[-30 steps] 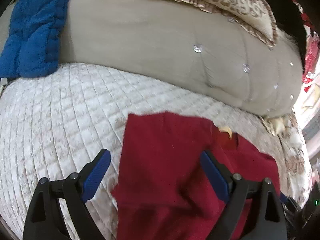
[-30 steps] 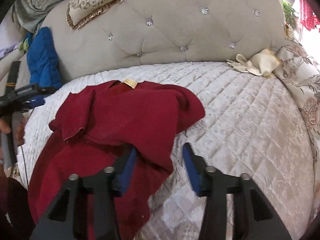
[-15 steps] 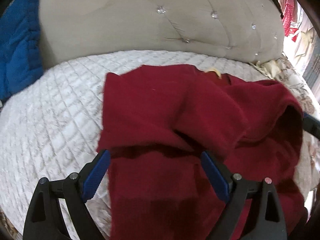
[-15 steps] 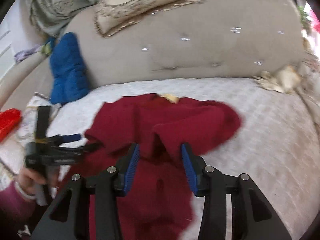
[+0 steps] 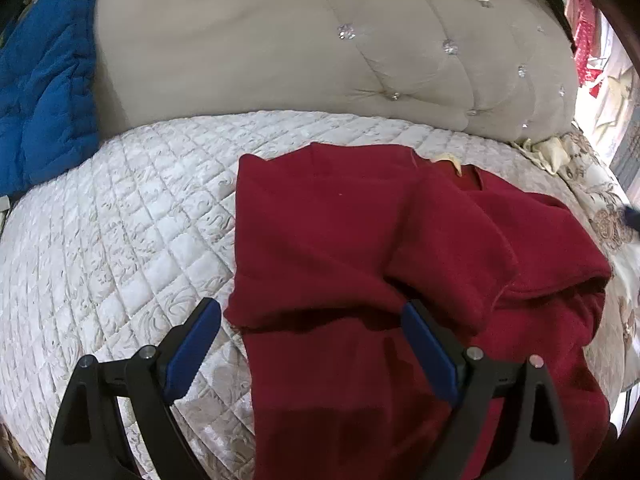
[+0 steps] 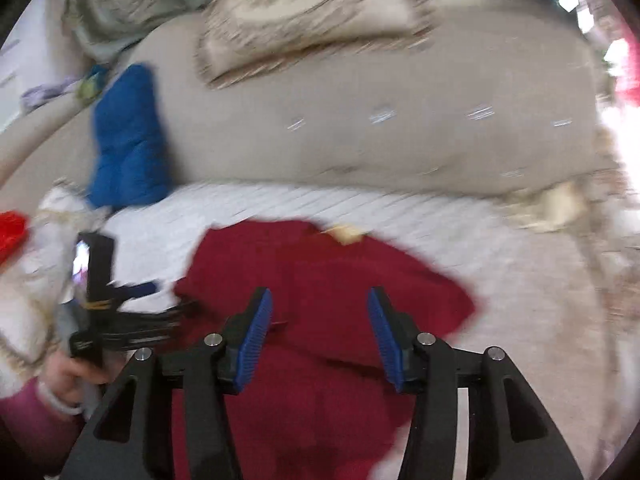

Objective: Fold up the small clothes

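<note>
One red garment (image 5: 360,264) lies folded on one quilted bed (image 5: 120,216).

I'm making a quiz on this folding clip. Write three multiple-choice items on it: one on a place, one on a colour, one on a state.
1. Where does the red garment lie?
A. on the quilted white cover
B. on the tufted backrest
C. on a bare floor

2. What colour is the padded item leaning at the left end of the beige backrest?
A. green
B. blue
C. yellow

3. How does the left gripper stand?
A. clamped on a sleeve
C. jaws wide apart, pads pressing on nothing
B. shut on a pillow

Answers: 1 A, the garment is spread over the quilted cover in front of the backrest. 2 B, the padded item is bright blue in both wrist views. 3 C, its blue pads sit far apart, with the cloth lying loose beyond and below them.
</note>
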